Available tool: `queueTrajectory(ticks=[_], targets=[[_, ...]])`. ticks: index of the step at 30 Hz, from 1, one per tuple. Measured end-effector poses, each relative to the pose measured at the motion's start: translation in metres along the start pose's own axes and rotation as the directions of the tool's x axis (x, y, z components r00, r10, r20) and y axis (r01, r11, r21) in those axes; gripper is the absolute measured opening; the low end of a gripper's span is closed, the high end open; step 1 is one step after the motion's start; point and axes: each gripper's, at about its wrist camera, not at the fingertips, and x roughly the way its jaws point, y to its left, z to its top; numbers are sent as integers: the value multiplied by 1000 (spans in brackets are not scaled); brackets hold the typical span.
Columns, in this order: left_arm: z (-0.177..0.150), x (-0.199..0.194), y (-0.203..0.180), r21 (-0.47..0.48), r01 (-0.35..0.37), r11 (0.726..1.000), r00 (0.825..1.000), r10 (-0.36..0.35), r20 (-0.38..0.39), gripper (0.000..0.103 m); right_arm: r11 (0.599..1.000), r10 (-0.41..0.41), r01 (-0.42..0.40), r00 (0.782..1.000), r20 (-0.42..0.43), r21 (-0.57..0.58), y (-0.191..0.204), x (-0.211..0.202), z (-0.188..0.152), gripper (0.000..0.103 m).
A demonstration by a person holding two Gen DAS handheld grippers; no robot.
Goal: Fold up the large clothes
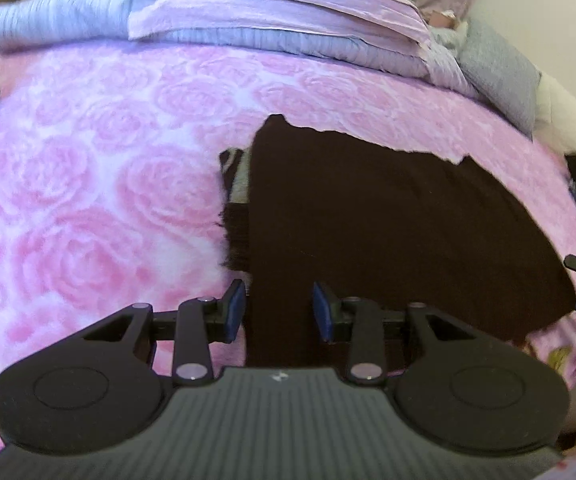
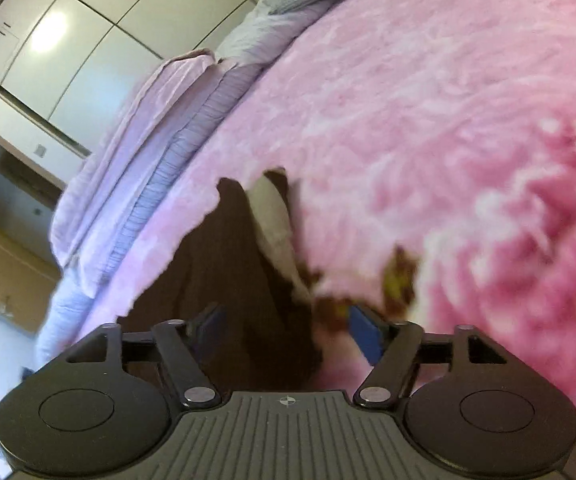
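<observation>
Garment: dark garment (image 1: 387, 216) is lying spread on the pink rose blanket (image 1: 88, 184) of the bed.
Left gripper (image 1: 279, 309): jaws are standing partly spread, dark cloth running between the pads; pinch not confirmed.
Right gripper (image 2: 288, 330): jaws are spread over the garment's edge (image 2: 248, 264); view blurred.
Risk: fleece may be getting caught with the cloth, dragging the fold crooked.
Room: open blanket on the left; stacked bedding (image 1: 280, 12) is bounding the far side.

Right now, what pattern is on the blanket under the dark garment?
Pink roses on a paler pink-white ground on the blanket; it shows best in the left wrist view.
</observation>
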Motion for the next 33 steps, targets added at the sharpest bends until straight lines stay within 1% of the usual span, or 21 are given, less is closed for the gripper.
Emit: queueTrajectory(ticks=[1, 3, 4, 6, 8, 10, 11, 14, 17, 19, 21, 22, 23, 24, 25, 26, 28, 29, 30, 32, 33], targets=[[1, 0, 7, -24, 13, 1000, 1000, -14, -2, 32, 1000, 28, -28, 1000, -13, -10, 1, 5, 8, 78], [3, -1, 19, -62, 26, 998, 1000, -26, -4, 30, 997, 33, -36, 998, -53, -63, 12, 22, 21, 81], [5, -1, 24, -76, 29, 997, 1000, -30, -2, 30, 993, 35, -45, 995, -95, -106, 17, 33, 26, 82], [7, -1, 35, -107, 36, 994, 999, -36, -2, 30, 986, -9, -19, 986, -168, -163, 20, 55, 31, 82], [7, -3, 45, -140, 56, 989, 998, -56, -1, 30, 983, -12, -28, 976, -219, -182, 18, 68, 33, 81], [7, -4, 53, -158, 53, 986, 999, -53, 1, 30, 981, 5, -53, 968, -252, -184, 18, 71, 35, 69], [7, -3, 56, -163, 45, 986, 999, -46, -1, 30, 980, 5, -60, 961, -276, -191, 18, 72, 34, 48], [5, 1, 68, -192, 33, 981, 999, -37, -12, 30, 986, 17, -66, 955, -296, -156, 14, 76, 32, 40], [3, 5, 77, -211, 24, 977, 999, -29, -25, 30, 990, -1, -42, 953, -304, -138, 16, 78, 35, 24], [2, 4, 82, -218, 17, 976, 999, -24, -29, 30, 980, -85, 26, 950, -302, -195, 37, 82, 40, 19], [0, 2, 86, -223, 14, 975, 999, -20, -26, 30, 946, -235, 153, 931, -279, -287, 74, 89, 41, 16], [-2, 1, 88, -227, 10, 974, 1000, -16, -23, 30, 910, -318, 221, 915, -248, -350, 97, 90, 35, 16], [-3, -1, 90, -231, 9, 973, 1000, -14, -20, 30, 849, -403, 288, 895, -191, -442, 126, 89, 25, 16], [-4, -2, 92, -239, 11, 971, 1000, -15, -17, 30, 795, -448, 324, 883, -137, -513, 153, 90, 14, 16], [-6, -3, 95, -250, 15, 968, 1000, -19, -14, 30, 722, -482, 349, 873, -72, -598, 182, 90, -2, 16], [-8, -5, 96, -256, 20, 967, 1000, -23, -12, 30, 622, -504, 376, 864, 16, -687, 212, 90, -24, 16], [-12, -7, 100, -268, 25, 963, 1000, -29, -11, 30, 458, -489, 387, 862, 137, -800, 264, 96, -72, 16], [-14, -9, 101, -273, 27, 962, 999, -31, -11, 30, 367, -473, 374, 864, 175, -852, 285, 102, -104, 16], [-16, -11, 102, -279, 31, 960, 999, -35, -10, 30, 296, -453, 353, 870, 195, -888, 299, 108, -134, 16], [-19, -15, 106, -292, 31, 956, 999, -35, -9, 30, 172, -438, 306, 875, 206, -936, 311, 131, -196, 16], [-21, -17, 108, -300, 31, 954, 999, -35, -8, 30, 126, -443, 284, 873, 202, -951, 309, 146, -226, 17]])
